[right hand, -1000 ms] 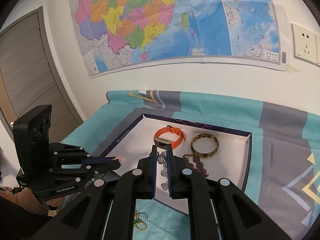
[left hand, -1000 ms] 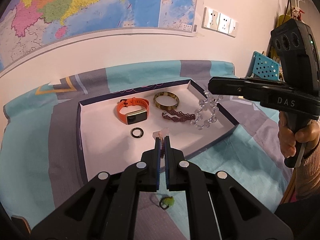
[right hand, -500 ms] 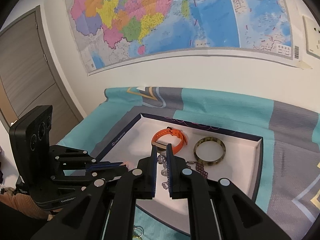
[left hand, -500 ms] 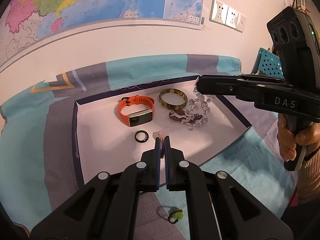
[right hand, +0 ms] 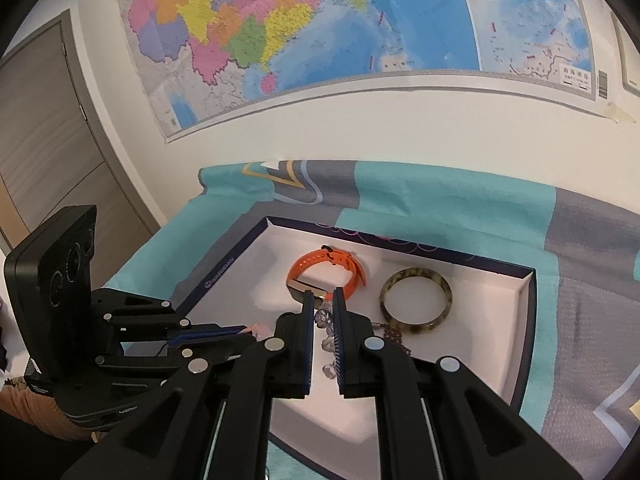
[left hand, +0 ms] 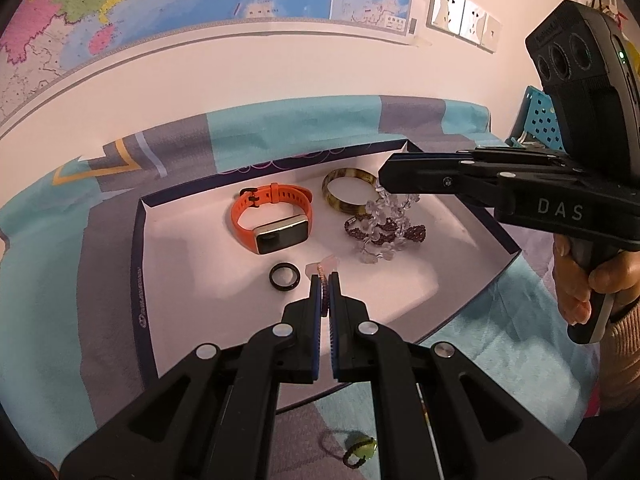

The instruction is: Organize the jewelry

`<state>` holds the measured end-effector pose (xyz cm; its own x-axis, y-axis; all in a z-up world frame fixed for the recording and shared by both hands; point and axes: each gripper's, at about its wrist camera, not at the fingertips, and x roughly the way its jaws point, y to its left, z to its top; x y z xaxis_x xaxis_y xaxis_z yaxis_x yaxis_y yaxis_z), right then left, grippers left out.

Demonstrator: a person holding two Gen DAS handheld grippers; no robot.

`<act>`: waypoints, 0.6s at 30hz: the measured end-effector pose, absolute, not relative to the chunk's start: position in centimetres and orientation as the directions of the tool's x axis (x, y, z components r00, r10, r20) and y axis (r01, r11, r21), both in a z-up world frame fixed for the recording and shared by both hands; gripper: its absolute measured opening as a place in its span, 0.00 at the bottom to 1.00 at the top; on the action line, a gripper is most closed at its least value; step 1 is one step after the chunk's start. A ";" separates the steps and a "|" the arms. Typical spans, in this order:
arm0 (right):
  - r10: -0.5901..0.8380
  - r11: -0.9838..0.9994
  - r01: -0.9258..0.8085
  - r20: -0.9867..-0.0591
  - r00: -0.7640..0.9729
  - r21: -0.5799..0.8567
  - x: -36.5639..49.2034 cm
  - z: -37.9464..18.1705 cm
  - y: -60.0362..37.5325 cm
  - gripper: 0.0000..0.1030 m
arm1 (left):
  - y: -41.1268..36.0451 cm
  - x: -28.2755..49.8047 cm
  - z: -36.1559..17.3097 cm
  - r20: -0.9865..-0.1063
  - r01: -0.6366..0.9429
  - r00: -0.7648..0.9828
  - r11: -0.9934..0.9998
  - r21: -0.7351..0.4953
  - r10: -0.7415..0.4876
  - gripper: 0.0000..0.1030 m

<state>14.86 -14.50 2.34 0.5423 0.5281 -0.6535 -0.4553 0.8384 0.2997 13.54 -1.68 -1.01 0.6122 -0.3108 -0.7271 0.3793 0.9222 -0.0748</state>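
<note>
Left gripper (left hand: 325,280) jaws are clamped on a small pink beaded piece (left hand: 325,270) above the tray (left hand: 138,280) near edge; right gripper (right hand: 321,300) jaws pinch a clear crystal bracelet (left hand: 384,228) hanging mid-tray. Released there, it may snag the dark red beaded bracelet (left hand: 360,232) beneath.

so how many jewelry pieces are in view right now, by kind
bracelets and bangles: 4 (tortoiseshell bangle, dark red beaded bracelet, clear crystal bracelet hanging from the right tool, thin pink beaded strand in the left tool)
rings: 2 (black ring in the tray, green-stone ring on the cloth)
watch: 1 (orange band)
total: 7
</note>
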 end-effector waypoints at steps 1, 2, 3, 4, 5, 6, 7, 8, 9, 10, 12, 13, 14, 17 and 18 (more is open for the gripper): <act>0.526 0.840 -0.452 -0.656 0.541 0.300 15.0 2.2 -14.6 0.07 | -1.7 13.6 -1.1 -0.730 0.379 0.610 0.922 -0.074 -0.309 0.04; 0.522 0.842 -0.449 -0.658 0.542 0.299 15.1 2.1 -14.7 0.07 | -1.8 13.7 -1.2 -0.732 0.379 0.608 0.922 -0.074 -0.308 0.04; 0.521 0.843 -0.448 -0.659 0.542 0.299 15.2 2.1 -14.8 0.07 | -1.8 13.8 -1.3 -0.734 0.380 0.606 0.922 -0.074 -0.308 0.04; 0.520 0.844 -0.445 -0.661 0.541 0.299 15.2 2.0 -14.9 0.07 | -1.9 13.9 -1.5 -0.737 0.380 0.601 0.922 -0.076 -0.308 0.04; 0.516 0.846 -0.442 -0.663 0.542 0.298 15.3 1.9 -15.0 0.07 | -1.9 14.0 -1.6 -0.740 0.380 0.599 0.922 -0.076 -0.307 0.04; 0.514 0.848 -0.439 -0.664 0.543 0.298 15.4 1.8 -15.1 0.07 | -2.0 14.1 -1.7 -0.742 0.380 0.596 0.922 -0.075 -0.306 0.04; 0.512 0.849 -0.436 -0.666 0.543 0.298 15.5 1.7 -15.2 0.07 | -2.0 14.2 -1.9 -0.745 0.380 0.594 0.922 -0.074 -0.304 0.04; 0.509 0.851 -0.431 -0.668 0.543 0.299 15.6 1.5 -15.3 0.07 | -2.0 14.2 -2.0 -0.748 0.379 0.591 0.922 -0.074 -0.303 0.04; 0.508 0.853 -0.428 -0.669 0.543 0.299 15.5 1.4 -15.4 0.07 | -2.1 14.3 -2.1 -0.750 0.378 0.589 0.923 -0.074 -0.302 0.04; 0.505 0.854 -0.425 -0.671 0.542 0.300 15.6 1.3 -15.5 0.07 | -2.1 14.4 -2.2 -0.752 0.377 0.587 0.923 -0.073 -0.300 0.04; 0.500 0.858 -0.418 -0.675 0.542 0.300 15.8 1.0 -15.7 0.07 | -2.1 14.5 -2.4 -0.756 0.376 0.582 0.923 -0.076 -0.299 0.04; 0.499 0.859 -0.415 -0.677 0.541 0.301 15.8 1.0 -15.8 0.07 | -2.2 14.6 -2.5 -0.758 0.374 0.581 0.924 -0.076 -0.297 0.04; 0.497 0.860 -0.411 -0.679 0.541 0.301 16.0 0.9 -15.8 0.07 | -2.2 14.7 -2.5 -0.760 0.373 0.579 0.925 -0.076 -0.297 0.04; 0.491 0.864 -0.401 -0.683 0.541 0.304 16.2 0.5 -16.0 0.07 | -2.2 14.9 -2.8 -0.765 0.371 0.572 0.925 -0.082 -0.296 0.04; 0.489 0.865 -0.398 -0.684 0.541 0.305 16.2 0.4 -16.1 0.07 | -2.2 14.9 -2.8 -0.766 0.369 0.571 0.926 -0.082 -0.295 0.04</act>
